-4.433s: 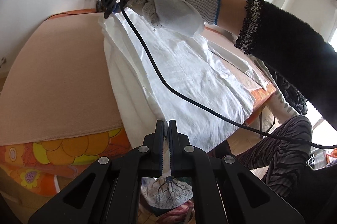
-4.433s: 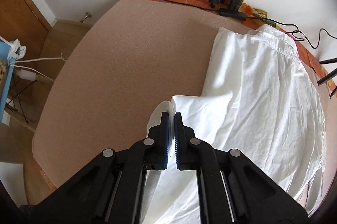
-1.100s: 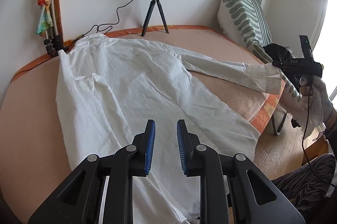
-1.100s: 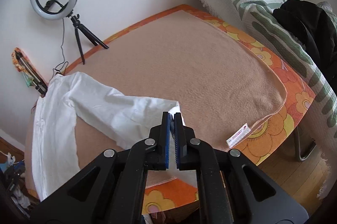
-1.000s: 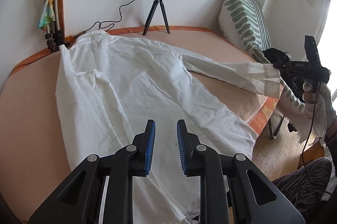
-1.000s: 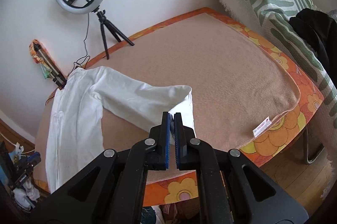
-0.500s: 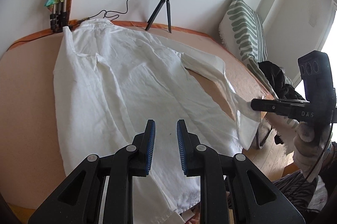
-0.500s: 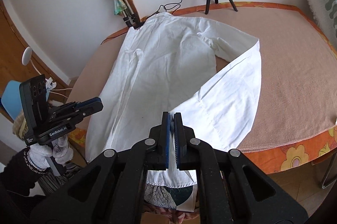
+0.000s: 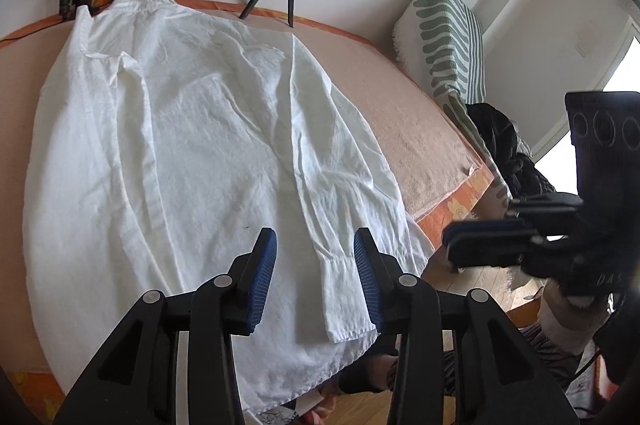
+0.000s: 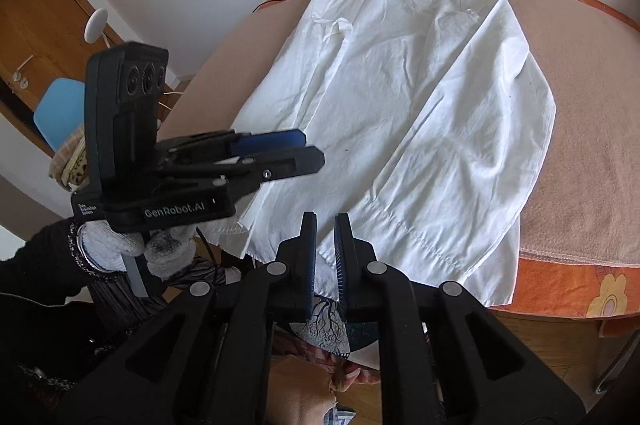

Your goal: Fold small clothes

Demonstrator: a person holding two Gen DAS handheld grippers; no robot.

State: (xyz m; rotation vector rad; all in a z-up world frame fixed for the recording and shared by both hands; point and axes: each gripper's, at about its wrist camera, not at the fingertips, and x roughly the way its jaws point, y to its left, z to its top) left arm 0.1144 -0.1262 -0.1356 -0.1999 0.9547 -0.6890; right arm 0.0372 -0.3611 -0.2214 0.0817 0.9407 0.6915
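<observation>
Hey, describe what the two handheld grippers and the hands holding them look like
Both grippers are black plastic with blue ribbed pads and silver rivets. The left gripper has a tall black block with three round lenses and white "GenRobot.AI" lettering; the right gripper carries the same lensed block. The left hand wears a white knit glove under a black fuzzy sleeve with a beaded cuff.

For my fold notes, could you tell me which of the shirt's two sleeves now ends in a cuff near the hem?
The sleeve on the green-striped cushion's side; its cuff lies by the hem. The other sleeve's cuff isn't visible.
</observation>
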